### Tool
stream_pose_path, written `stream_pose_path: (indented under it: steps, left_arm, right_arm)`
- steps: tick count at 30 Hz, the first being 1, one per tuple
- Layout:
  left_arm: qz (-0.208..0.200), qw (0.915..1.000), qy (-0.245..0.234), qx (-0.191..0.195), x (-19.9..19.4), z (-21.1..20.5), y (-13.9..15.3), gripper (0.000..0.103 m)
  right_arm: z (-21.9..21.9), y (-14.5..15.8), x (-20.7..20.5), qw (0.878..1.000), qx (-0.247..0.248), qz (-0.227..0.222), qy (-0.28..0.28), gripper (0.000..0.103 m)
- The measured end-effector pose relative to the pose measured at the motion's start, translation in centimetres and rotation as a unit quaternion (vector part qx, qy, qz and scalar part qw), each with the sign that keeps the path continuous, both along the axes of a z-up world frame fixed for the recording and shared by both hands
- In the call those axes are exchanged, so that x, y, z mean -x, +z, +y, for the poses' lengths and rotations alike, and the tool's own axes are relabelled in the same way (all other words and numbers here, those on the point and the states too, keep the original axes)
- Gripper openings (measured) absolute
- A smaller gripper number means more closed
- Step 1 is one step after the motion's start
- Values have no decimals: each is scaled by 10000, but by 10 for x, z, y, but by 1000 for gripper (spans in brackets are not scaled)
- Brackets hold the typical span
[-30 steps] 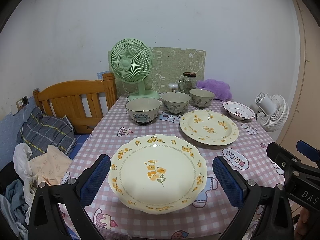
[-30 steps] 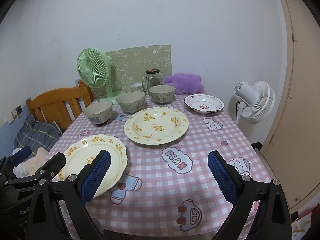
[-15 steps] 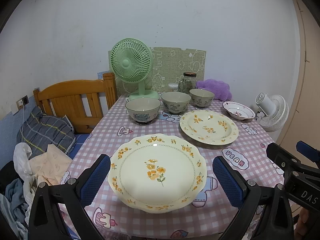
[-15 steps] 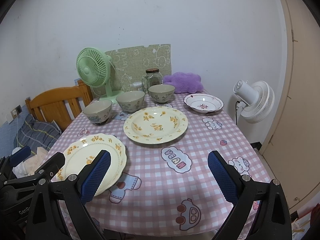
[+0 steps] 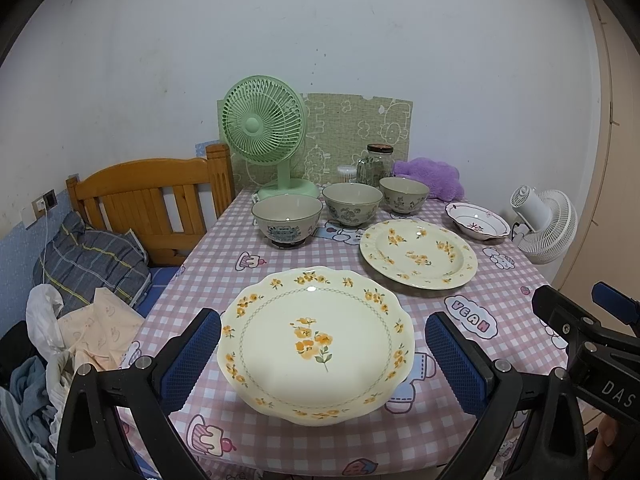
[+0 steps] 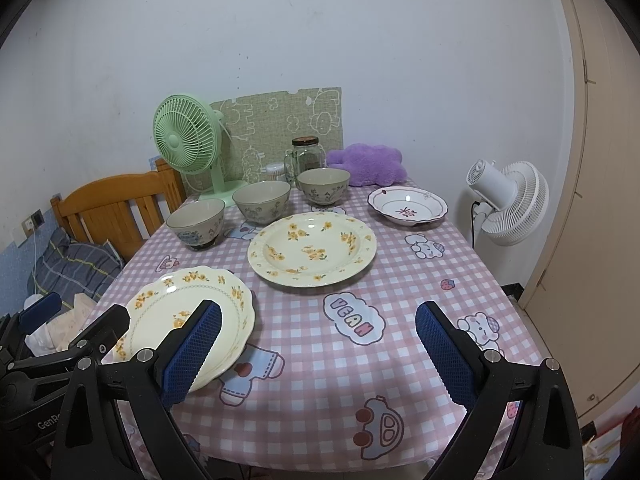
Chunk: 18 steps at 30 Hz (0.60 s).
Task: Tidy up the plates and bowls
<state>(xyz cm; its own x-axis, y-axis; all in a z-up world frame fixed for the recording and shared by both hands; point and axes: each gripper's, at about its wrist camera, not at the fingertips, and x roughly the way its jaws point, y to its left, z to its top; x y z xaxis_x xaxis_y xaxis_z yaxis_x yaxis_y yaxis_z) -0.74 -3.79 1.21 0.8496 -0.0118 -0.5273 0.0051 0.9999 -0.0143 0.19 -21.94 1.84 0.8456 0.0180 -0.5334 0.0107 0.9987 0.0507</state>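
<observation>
- Left claw (image 5: 322,354): fingers spread wide, nothing gripped. Its blue pads (image 5: 191,357) flank the near plate without touching it.
- Near plate (image 5: 316,342): scalloped, cream with orange flowers, lying flat on the bench directly between and just ahead of the left claw's fingers. In the right wrist view it sits to the left of the right claw, partly behind that claw's left finger.
- Right claw (image 6: 318,354): fingers spread wide, nothing gripped. It hovers over bare tablecloth, with the "VEAN" print just ahead of the gap.
- Far plate (image 6: 312,248): round, deep-rimmed, same flower pattern, ahead of the right claw and slightly left of centre; from the left claw it lies ahead and to the right, apart from the near plate.
- Bowls: three grey-green bowls in a row beyond both plates — left bowl (image 5: 287,218), middle bowl (image 5: 352,203), right bowl (image 5: 404,195). They stand close together; contact cannot be confirmed.
- Small dish (image 6: 407,205): white with a dark rim, ahead and right of the far plate, well apart from the bowls.
- Bench (image 6: 424,280): covered with a pink checked cloth.
- Behind the bowls: green fan (image 5: 262,128), glass jar (image 5: 378,164), purple cushion (image 5: 432,176).
- Off the bench: white fan (image 6: 508,200) to the right, wooden bed frame (image 5: 148,196) to the left.
</observation>
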Motion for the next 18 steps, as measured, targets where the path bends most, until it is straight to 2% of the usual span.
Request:
stream_pose_path:
  steps: [6, 18]
  left_arm:
    - [105, 9999, -52, 85, -3, 3, -4, 102]
    - [177, 9998, -65, -44, -34, 20, -3, 101]
  right_arm:
    - [0, -6, -2, 10000, -12, 83, -24, 99]
    - [21, -3, -34, 9996, -16, 267, -118, 99]
